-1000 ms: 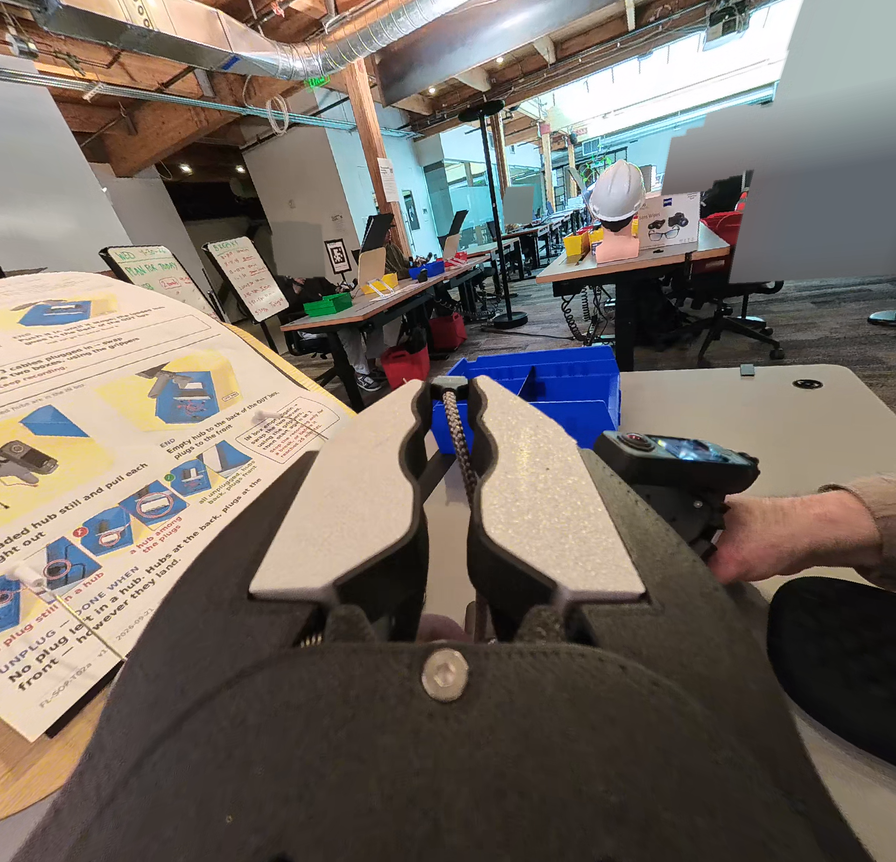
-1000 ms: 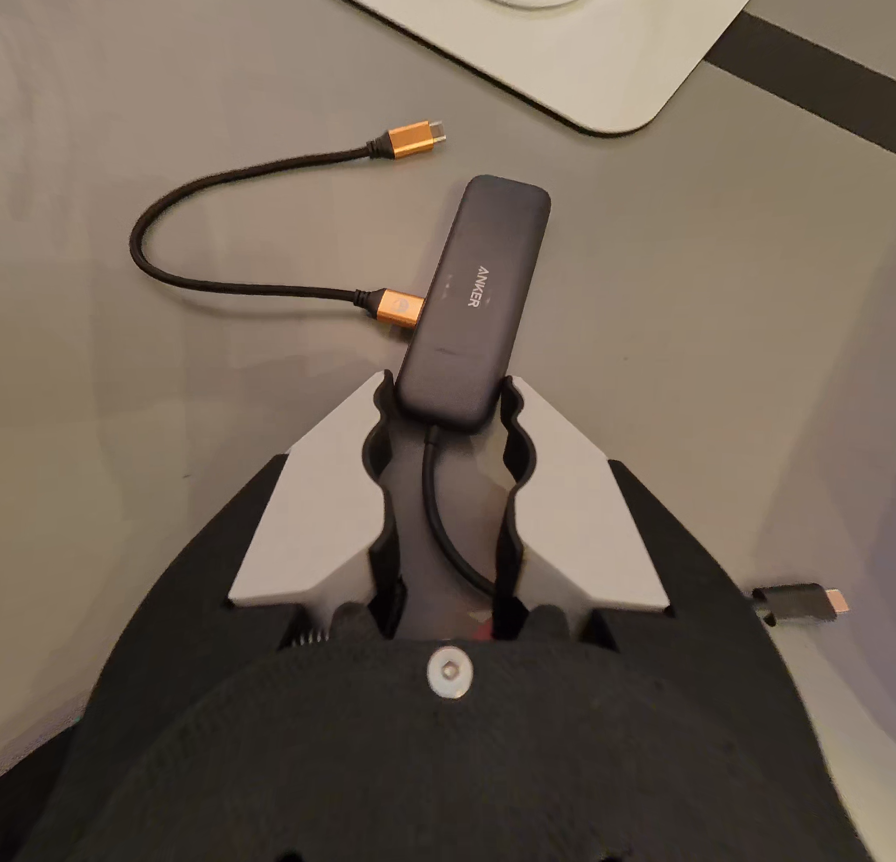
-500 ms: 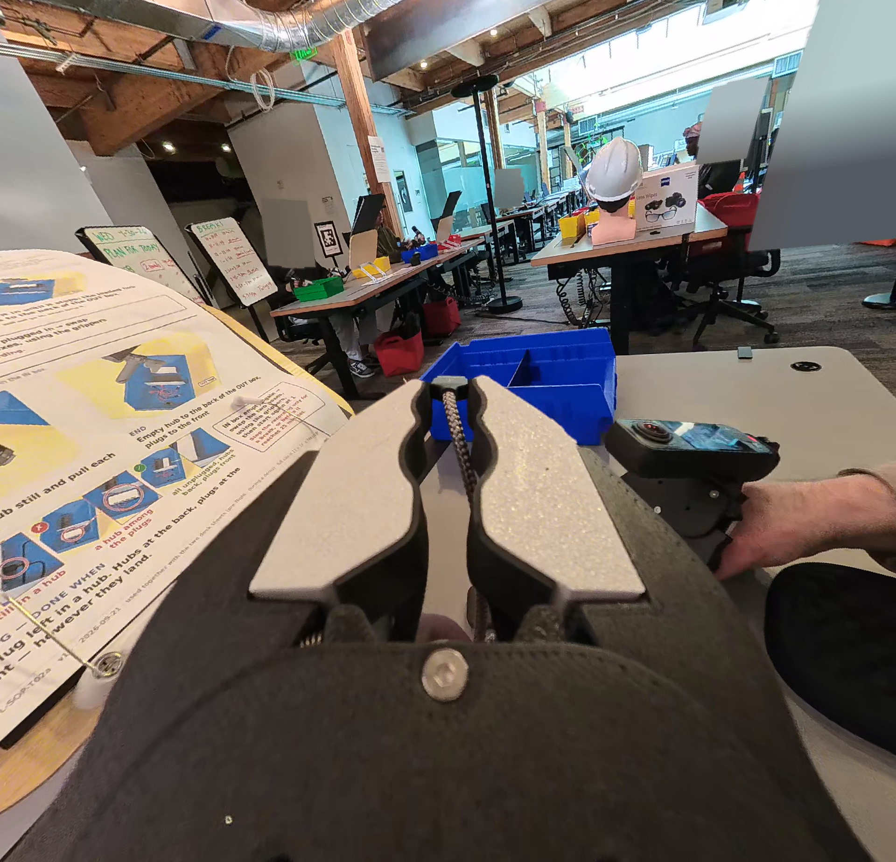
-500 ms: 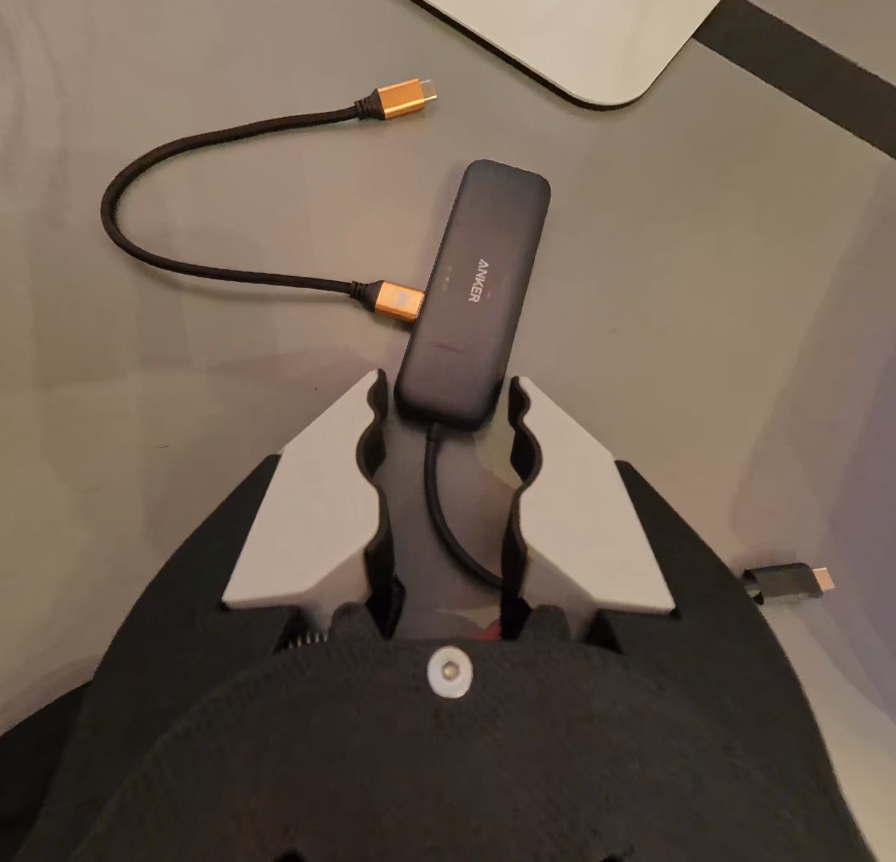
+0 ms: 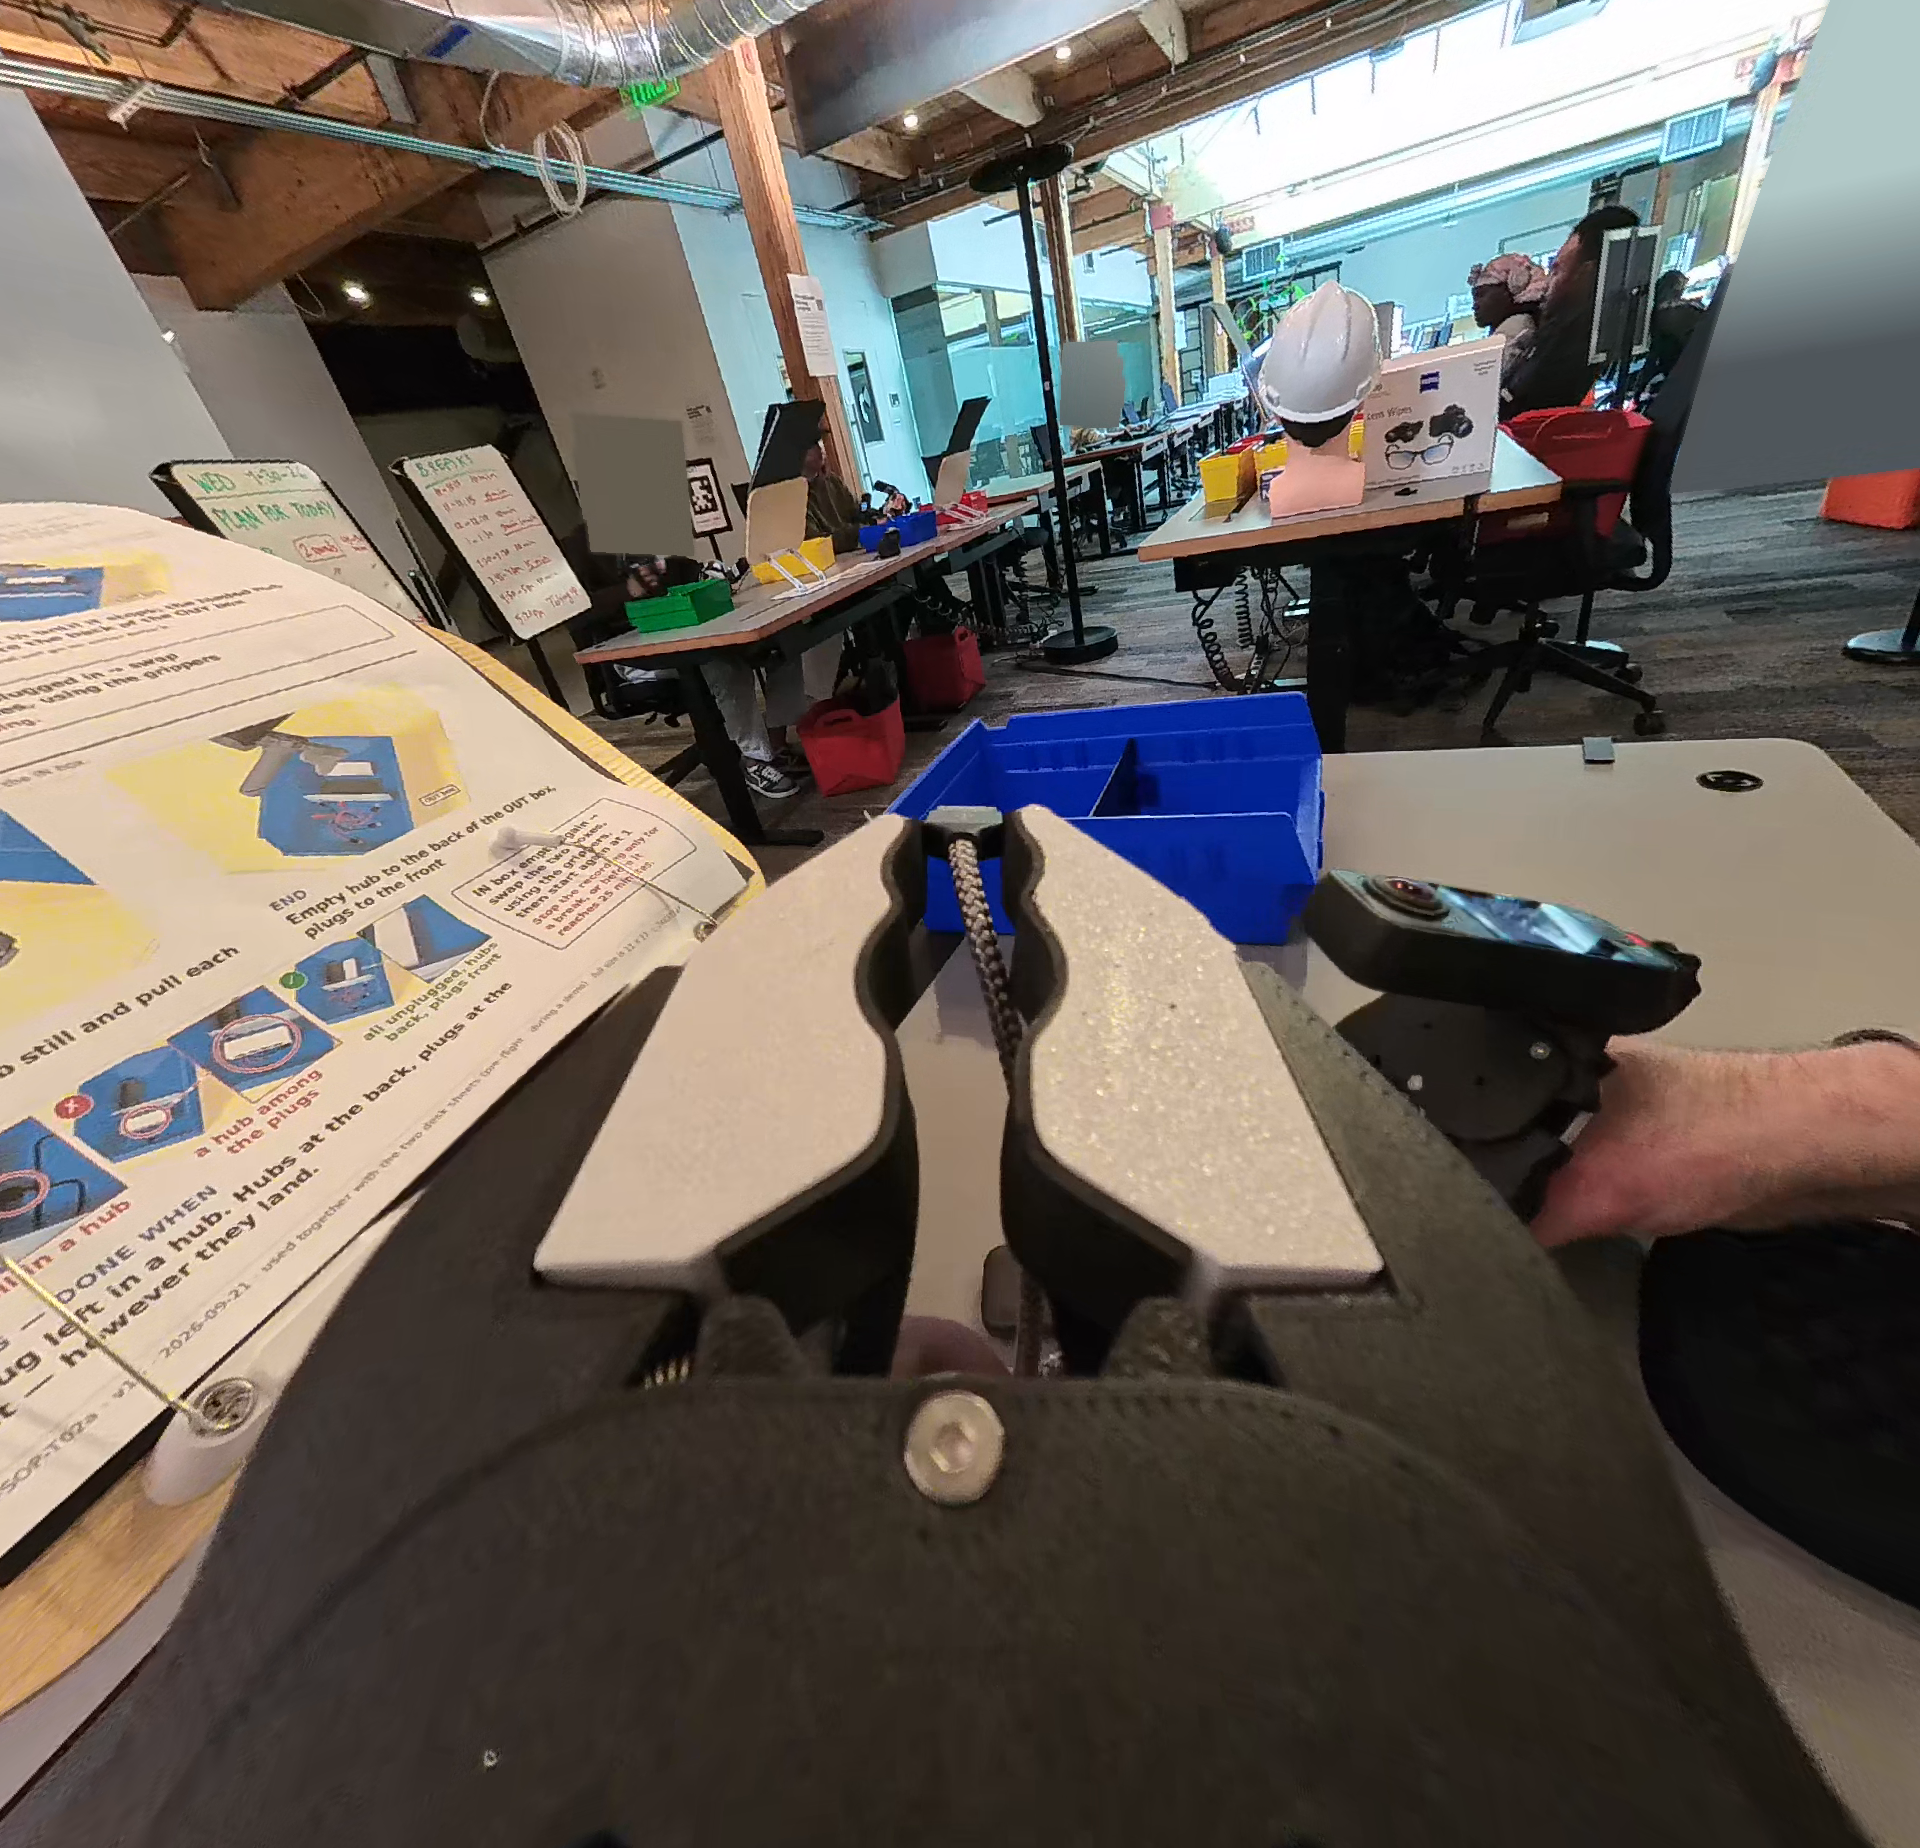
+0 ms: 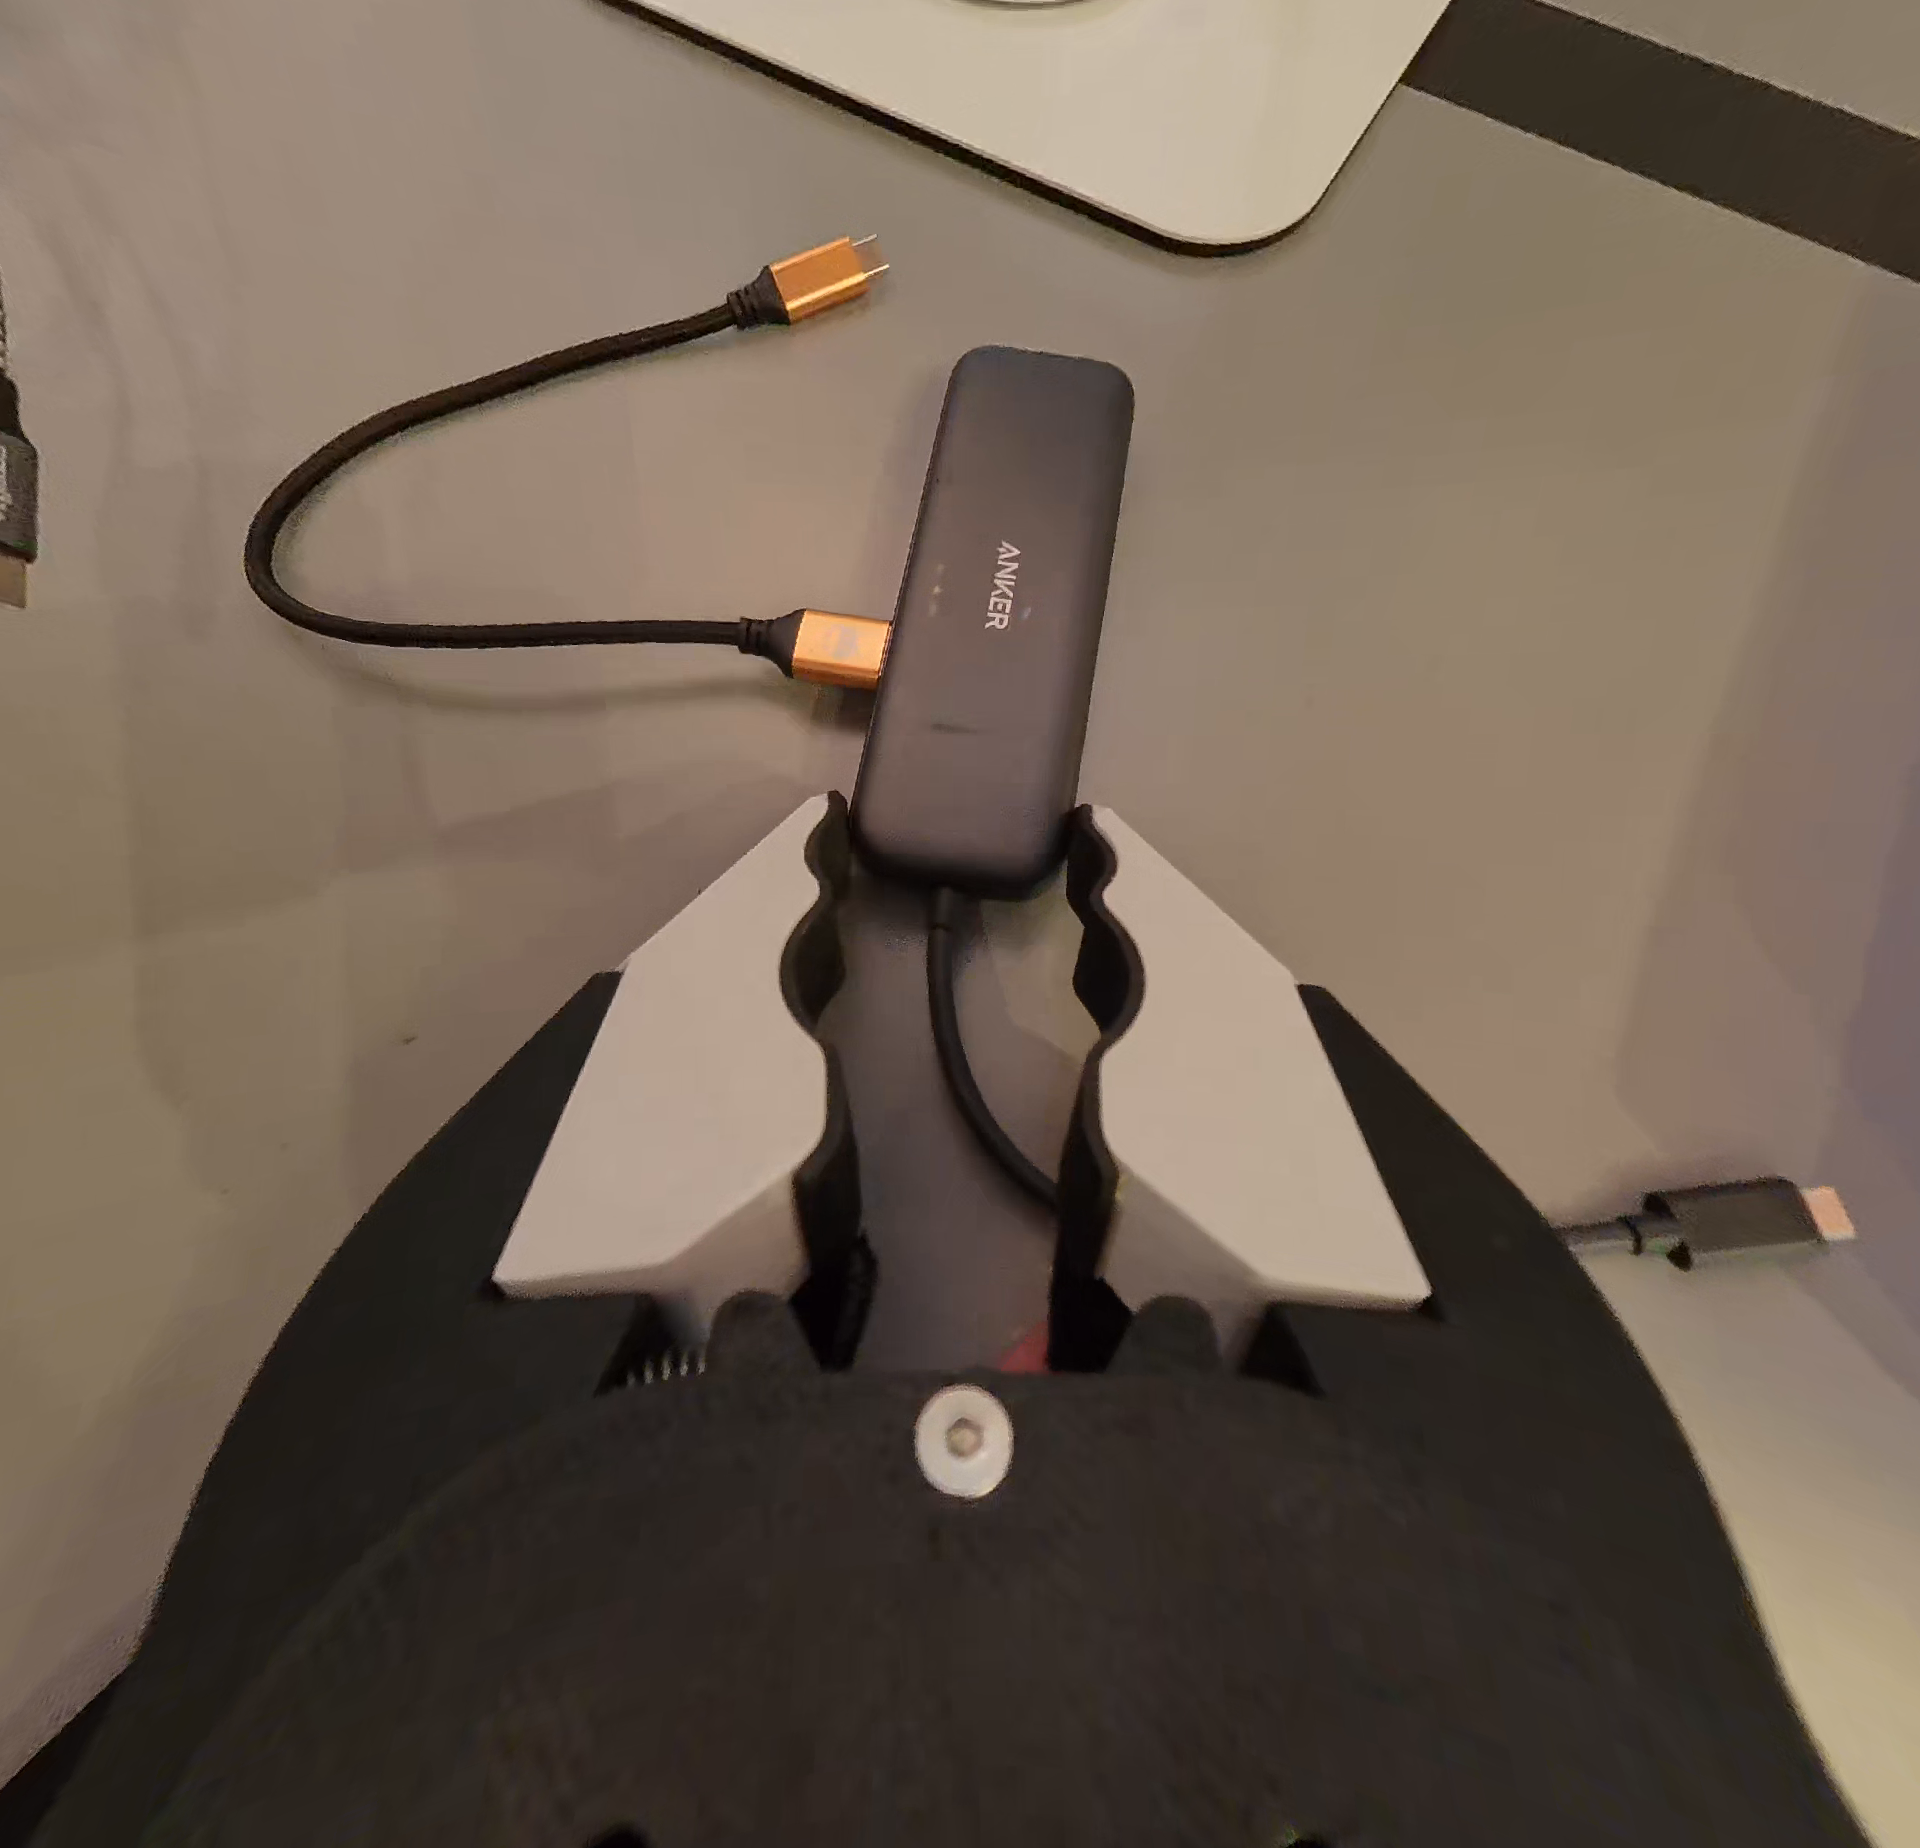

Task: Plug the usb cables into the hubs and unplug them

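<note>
The left tool (image 5: 964, 848) is held level above the table (image 5: 1621, 863), its speckled grey fingers (image 5: 790, 1060) pressed together on a braided black-and-white cable (image 5: 987, 967) whose grey plug end (image 5: 961, 819) is gripped at the tips. The right tool (image 6: 961, 827) is pointed down at the matte grey table, its scalloped fingers (image 6: 707, 1092) closed on the near end of a slim, rounded dark hub (image 6: 1003, 603), which lies flat on the table and is pinched by its sides. The hub's own smooth black lead (image 6: 982, 1092) is seen curving back between the fingers. A short braided black cable (image 6: 436, 510) with copper-coloured metal plugs is plugged into the hub's left side; its free plug (image 6: 826, 281) is left lying loose beyond. A blue plastic bin (image 5: 1143, 822) is seen at the table's far edge, and a hand (image 5: 1704, 1144) is wrapped around the right tool's handle.
</note>
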`<state>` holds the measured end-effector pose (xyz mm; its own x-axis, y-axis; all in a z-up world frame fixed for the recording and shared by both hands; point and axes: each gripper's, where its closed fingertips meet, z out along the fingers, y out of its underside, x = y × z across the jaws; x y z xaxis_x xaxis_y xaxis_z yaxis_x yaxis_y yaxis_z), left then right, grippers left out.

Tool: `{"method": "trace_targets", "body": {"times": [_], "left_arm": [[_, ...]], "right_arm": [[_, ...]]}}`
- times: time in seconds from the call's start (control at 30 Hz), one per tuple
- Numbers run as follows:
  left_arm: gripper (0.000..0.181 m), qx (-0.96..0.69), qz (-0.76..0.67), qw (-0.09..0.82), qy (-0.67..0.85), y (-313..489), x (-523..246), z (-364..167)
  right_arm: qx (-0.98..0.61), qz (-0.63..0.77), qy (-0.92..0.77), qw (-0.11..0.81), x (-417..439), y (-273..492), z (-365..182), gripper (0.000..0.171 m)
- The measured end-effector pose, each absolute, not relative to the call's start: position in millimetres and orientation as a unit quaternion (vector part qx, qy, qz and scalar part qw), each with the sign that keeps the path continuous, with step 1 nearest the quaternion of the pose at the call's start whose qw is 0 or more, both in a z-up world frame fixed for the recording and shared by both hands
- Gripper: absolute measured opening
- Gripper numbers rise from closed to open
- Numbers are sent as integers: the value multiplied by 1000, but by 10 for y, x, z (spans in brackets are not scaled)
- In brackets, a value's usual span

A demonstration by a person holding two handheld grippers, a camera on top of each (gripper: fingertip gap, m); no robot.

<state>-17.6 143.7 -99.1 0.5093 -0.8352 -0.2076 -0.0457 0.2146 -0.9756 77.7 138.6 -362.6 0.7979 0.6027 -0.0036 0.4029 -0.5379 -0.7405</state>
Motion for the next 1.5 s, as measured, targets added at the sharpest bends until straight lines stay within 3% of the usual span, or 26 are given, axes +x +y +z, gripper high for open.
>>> {"method": "trace_targets", "body": {"times": [0.4,0.83,1.5], "left_arm": [[14,-565,-283,663,402,1507,-163,-1107],[13,-572,-275,660,403,1678,-101,-1424],[14,-578,-279,645,416,1718,116,-1795]], "right_arm": [[-851,151,-278,419,858,1441,-3255,40],[-821,263,-213,460,848,1508,-2653,40],[-783,360,-171,478,763,1459,-2227,40]]}}
